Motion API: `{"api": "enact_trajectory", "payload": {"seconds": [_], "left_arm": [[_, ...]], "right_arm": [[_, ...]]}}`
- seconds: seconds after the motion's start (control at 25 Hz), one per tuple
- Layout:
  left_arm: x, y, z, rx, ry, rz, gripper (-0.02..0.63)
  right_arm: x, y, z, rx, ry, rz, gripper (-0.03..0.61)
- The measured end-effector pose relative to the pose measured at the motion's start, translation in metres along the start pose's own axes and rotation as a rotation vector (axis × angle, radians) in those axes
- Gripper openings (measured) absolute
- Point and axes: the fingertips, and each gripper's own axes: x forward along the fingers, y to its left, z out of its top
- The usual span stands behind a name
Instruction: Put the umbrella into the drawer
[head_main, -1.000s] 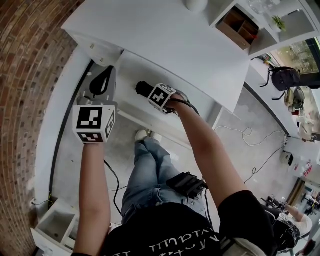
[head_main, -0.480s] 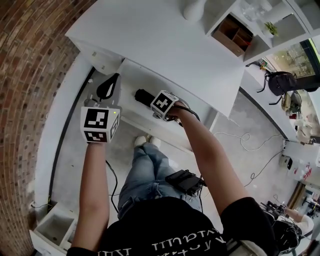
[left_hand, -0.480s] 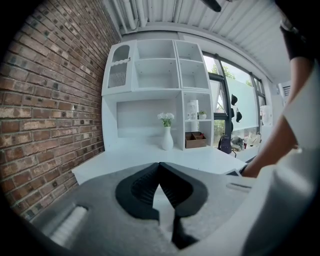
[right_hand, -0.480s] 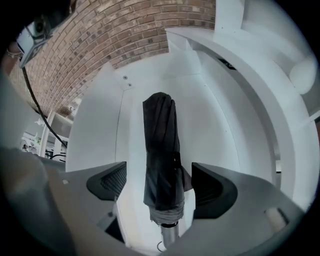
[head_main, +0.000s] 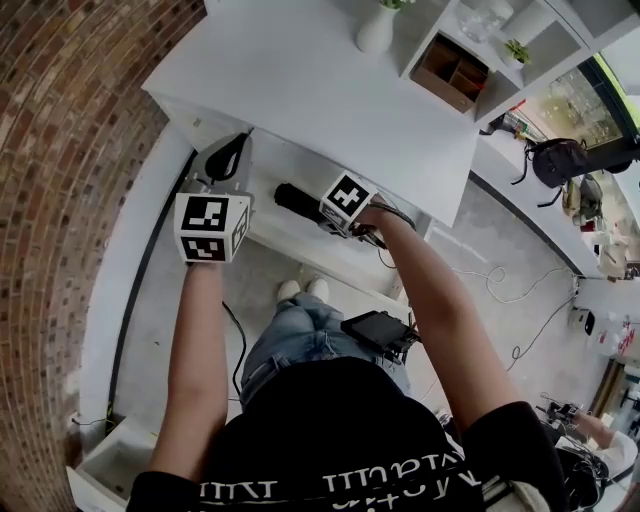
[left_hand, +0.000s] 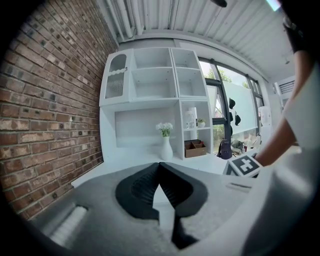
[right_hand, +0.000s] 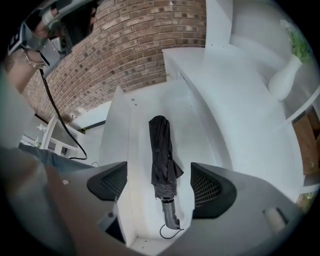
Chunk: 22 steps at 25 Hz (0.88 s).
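The black folded umbrella (right_hand: 161, 157) lies lengthwise on the floor of the open white drawer (right_hand: 195, 125), its grey handle (right_hand: 170, 214) and wrist loop toward the near end. My right gripper (right_hand: 160, 186) hangs above it pointing steeply down, open wide, with its pads clear of the umbrella on both sides. In the head view the umbrella's dark end (head_main: 298, 199) shows beside the right gripper's marker cube (head_main: 347, 198), which hides the rest. My left gripper (left_hand: 160, 168) is shut on nothing and is held over the drawer's left end (head_main: 232, 150), pointing toward the desk.
The white desk top (head_main: 320, 90) overhangs the drawer's far side. A white vase (head_main: 378, 28) of flowers and a shelf unit with a brown box (head_main: 450, 65) stand behind it. A brick wall (head_main: 60, 200) runs along the left. My legs are below the drawer front.
The right gripper has lifted up off the umbrella, which stays lying in the drawer. The left gripper has risen a little.
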Motion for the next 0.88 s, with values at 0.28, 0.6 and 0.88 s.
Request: {"api": "enact_trajectory", "payload": {"seconds": [0.28, 0.6, 0.88], "left_arm": [[0.001, -0.006, 0.027, 0.008, -0.055, -0.010, -0.002], [-0.001, -0.011, 0.056, -0.014, -0.122, -0.022, -0.002], [-0.003, -0.018, 0.073, -0.008, -0.168, -0.042, -0.002]], "right_arm": [[-0.044, 0.005, -0.005, 0.027, -0.062, 0.017, 0.397], [-0.089, 0.011, -0.002, 0.079, -0.220, 0.007, 0.373], [-0.154, 0.000, 0.007, 0.158, -0.472, -0.076, 0.339]]}}
